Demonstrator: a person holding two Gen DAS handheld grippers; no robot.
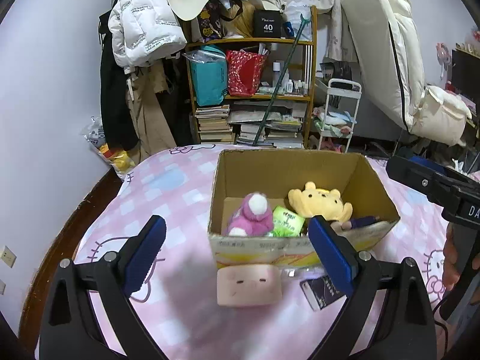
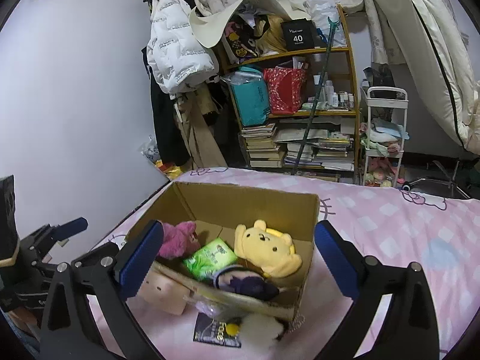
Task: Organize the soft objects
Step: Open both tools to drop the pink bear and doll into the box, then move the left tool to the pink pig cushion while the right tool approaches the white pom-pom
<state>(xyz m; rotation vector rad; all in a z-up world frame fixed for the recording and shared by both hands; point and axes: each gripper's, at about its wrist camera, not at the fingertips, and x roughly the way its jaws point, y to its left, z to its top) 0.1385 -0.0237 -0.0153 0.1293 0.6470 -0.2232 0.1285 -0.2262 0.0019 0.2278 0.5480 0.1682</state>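
Note:
An open cardboard box (image 1: 261, 250) (image 2: 246, 198) sits on the pink bed. Inside are a pink plush (image 1: 253, 214) (image 2: 178, 240), a yellow bear plush (image 1: 318, 202) (image 2: 267, 247), a green packet (image 1: 286, 221) (image 2: 210, 256) and a purple doll (image 1: 361, 221) (image 2: 246, 283). A pink square face pillow (image 1: 249, 285) (image 2: 163, 292) lies against the box's near side. My left gripper (image 1: 237, 255) is open and empty above the pillow. My right gripper (image 2: 240, 259) is open and empty above the box.
A dark packet (image 1: 321, 292) (image 2: 214, 331) and a white fluffy thing (image 2: 262, 327) lie by the box. A cluttered wooden shelf (image 1: 252, 90), hanging coats (image 1: 141, 24) and a white cart (image 1: 336, 117) stand behind the bed. The bed's wooden edge (image 1: 69, 240) runs left.

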